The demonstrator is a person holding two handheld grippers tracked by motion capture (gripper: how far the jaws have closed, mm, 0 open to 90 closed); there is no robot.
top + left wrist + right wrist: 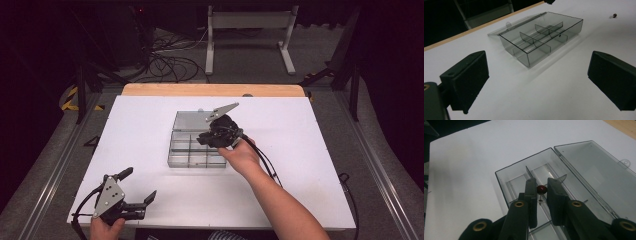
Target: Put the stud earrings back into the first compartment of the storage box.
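At the near left corner of the white table (150, 120), the left gripper (134, 190) rested with its jaws spread wide and nothing between them, well apart from the box. Near the middle of the table sat the clear compartment box (192, 145), its lid (192, 120) lying open flat on the far side. Above the box's right part, the right gripper (541, 191) hovered with its jaws pinching a small dark red pin (541, 189) over one of the compartments.
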